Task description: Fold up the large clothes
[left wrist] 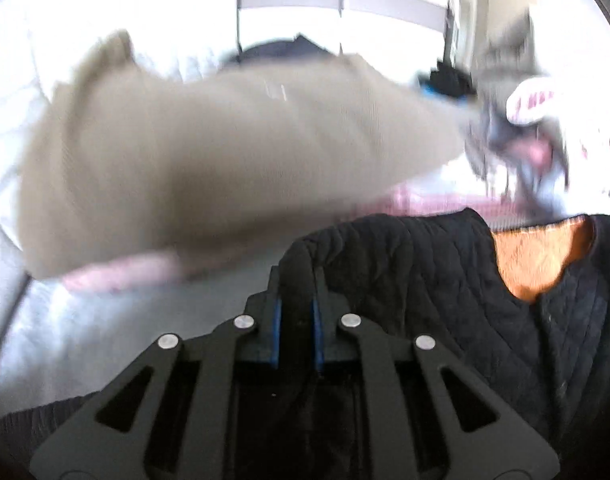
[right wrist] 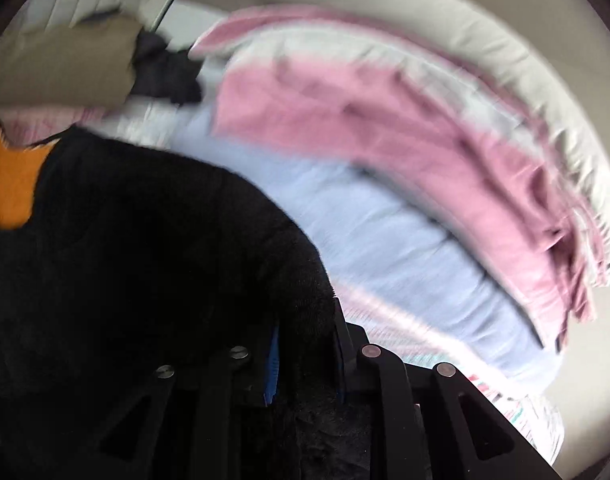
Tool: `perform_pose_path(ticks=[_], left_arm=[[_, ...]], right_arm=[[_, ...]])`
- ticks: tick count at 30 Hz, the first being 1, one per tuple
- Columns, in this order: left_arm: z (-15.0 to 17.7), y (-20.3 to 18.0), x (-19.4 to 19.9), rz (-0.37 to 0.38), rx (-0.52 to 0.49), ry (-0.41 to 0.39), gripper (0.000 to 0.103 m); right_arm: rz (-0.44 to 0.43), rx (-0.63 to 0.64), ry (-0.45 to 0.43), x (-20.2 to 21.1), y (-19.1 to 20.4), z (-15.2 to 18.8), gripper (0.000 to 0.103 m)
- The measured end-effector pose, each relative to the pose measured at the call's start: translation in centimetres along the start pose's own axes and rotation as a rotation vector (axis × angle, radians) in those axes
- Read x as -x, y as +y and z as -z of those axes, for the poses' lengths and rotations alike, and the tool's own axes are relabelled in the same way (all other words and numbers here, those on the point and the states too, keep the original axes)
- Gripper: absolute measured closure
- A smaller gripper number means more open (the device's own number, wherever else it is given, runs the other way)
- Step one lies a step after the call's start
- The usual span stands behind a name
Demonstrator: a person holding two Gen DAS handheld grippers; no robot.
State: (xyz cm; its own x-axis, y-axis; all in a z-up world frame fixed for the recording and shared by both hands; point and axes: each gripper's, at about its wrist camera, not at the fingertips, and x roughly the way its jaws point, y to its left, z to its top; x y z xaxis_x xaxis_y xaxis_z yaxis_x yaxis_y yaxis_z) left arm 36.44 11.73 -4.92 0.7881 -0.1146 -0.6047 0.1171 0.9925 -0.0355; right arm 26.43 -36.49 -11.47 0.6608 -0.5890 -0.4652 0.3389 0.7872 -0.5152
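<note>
You are holding a black quilted jacket [left wrist: 445, 280] with an orange lining [left wrist: 537, 260] showing at its neck opening, lifted between your two claws above the bed [right wrist: 385, 248]. Your left claw [left wrist: 296, 280] is pinching one upper edge of the jacket, its blue-padded fingers [left wrist: 276, 320] drawn close with a fold of dark fabric between them. Your right claw [right wrist: 305, 340] is gripping the opposite edge the same way, with black cloth bunched up over its fingers. Holding the garment by two top points like this is likely letting it hang spread out, so you can lay it flat before the first fold.

Both views are smeared by motion, so finer details are hard to make out. Beyond the jacket, to the far left in the left wrist view, a tan garment [left wrist: 225, 152] is lying across the bed. To the right in the right wrist view, a pink cloth [right wrist: 405, 128] is resting rumpled on the pale blue sheet, near a cream cushion [right wrist: 445, 20]. A heap of grey and patterned clothes [left wrist: 517, 128] is sitting far right, apparently waiting its turn.
</note>
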Motion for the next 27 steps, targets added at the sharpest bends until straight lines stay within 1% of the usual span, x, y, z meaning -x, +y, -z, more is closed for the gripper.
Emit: perform_pose_path(ticks=[2,3,4,5,6,7,8,9,10,11,12,13,15,17,21,22,25,27], left_arm=[[-1.3,-0.4,0.7,-0.069,-0.026,-0.078,0.089],[-1.7,-0.5,0.7,-0.095,-0.037,-0.101,0.089],[-2.2,-0.9,-0.1,-0.118,-0.054,-0.098,0.087],[-2.4,-1.3,-1.4,-0.133,-0.072,-0.06,0.082],[-2.3,-1.6,-3.2,-0.158,-0.09,0.006,0.078],[-2.2,-2.1,-4.4,-0.178,-0.098,0.045,0.07],[-1.9,-2.2,-5.0,-0.193,-0.104,0.072,0.061],[-1.5,-2.4,-5.4,-0.198,-0.115,0.096,0.054],[-1.1,-3.1,-5.7,-0.185,-0.125,0.114,0.037],[-0.7,-3.1,-5.3,-0.162,-0.128,0.115,0.025],[-0.2,-2.9,-4.5,-0.139,-0.133,0.115,0.023],[0.3,-2.9,-4.1,-0.132,-0.138,0.12,0.023],[0.8,-3.0,-2.8,-0.116,-0.145,0.153,0.023],[1.5,-2.8,-0.6,-0.088,-0.135,0.168,0.022],[3.6,-2.9,4.7,-0.036,-0.087,0.194,0.019],[4.3,-2.7,6.4,-0.013,-0.068,0.197,0.018],[6.2,-3.0,10.7,0.047,-0.043,0.222,0.014],[7.5,-3.1,13.5,0.095,-0.028,0.235,0.012]], right_arm=[[0.03,-0.036,-0.016,-0.8,-1.2,-2.7,0.083],[0.055,-0.025,-0.029,-1.5,-1.1,-4.1,0.083],[0.066,-0.003,-0.017,-2.5,-0.8,-5.0,0.082],[0.045,0.027,0.033,-4.1,0.0,-5.8,0.079],[0.001,0.045,0.114,-5.9,0.7,-6.3,0.072],[-0.041,0.049,0.191,-7.4,1.3,-6.2,0.071],[-0.075,0.044,0.252,-8.5,1.7,-6.0,0.07],[-0.104,0.03,0.279,-8.9,1.9,-5.6,0.067],[-0.137,0.006,0.276,-8.8,1.8,-5.1,0.066],[-0.173,-0.013,0.27,-8.4,1.6,-4.7,0.058],[-0.205,-0.025,0.268,-8.0,1.3,-4.3,0.048],[-0.229,-0.027,0.268,-7.6,1.0,-3.8,0.045],[-0.264,-0.019,0.262,-6.4,0.1,-2.8,0.044],[-0.302,-0.028,0.26,-4.8,-1.4,-1.8,0.043],[-0.431,-0.121,0.28,0.1,-5.4,1.0,0.037],[-0.455,-0.145,0.282,1.3,-5.9,1.7,0.037],[-0.537,-0.226,0.299,4.7,-9.3,4.5,0.035],[-0.573,-0.267,0.298,6.9,-10.6,5.7,0.032]])
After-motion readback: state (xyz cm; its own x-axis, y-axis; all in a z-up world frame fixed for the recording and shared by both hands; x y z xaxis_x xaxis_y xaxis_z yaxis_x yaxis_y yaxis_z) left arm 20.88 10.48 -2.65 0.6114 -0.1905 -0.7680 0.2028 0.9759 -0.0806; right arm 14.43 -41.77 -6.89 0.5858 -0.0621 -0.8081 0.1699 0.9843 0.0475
